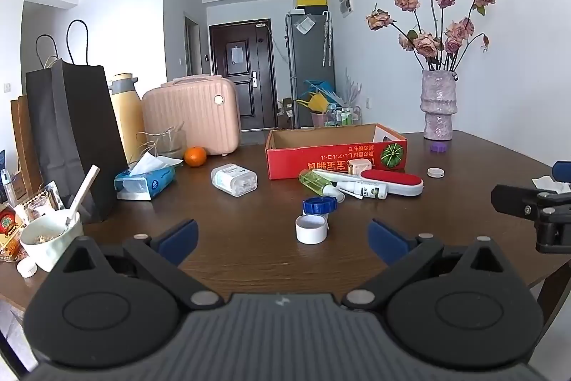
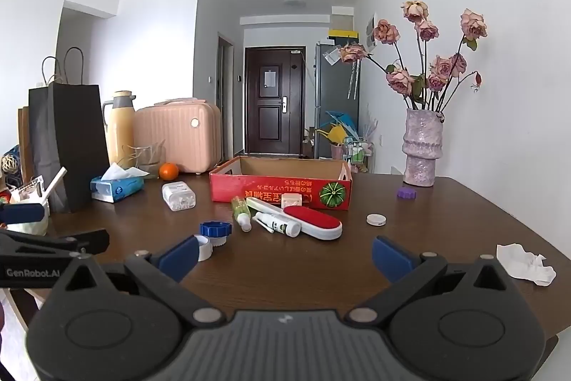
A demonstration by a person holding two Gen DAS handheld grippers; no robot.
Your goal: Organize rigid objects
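Note:
A red cardboard box stands open in the middle of the brown table. In front of it lie a red and white lint brush, a white spray bottle, a green bottle and a small beige cube. Nearer are a blue cap and a white cap. A clear plastic case lies to the left. My left gripper and right gripper are open, empty, low over the table's near side.
A black paper bag, yellow flask, pink case, orange and tissue pack fill the left. A bowl sits at front left. A vase of roses stands back right, with a purple cap, a round lid and crumpled tissue.

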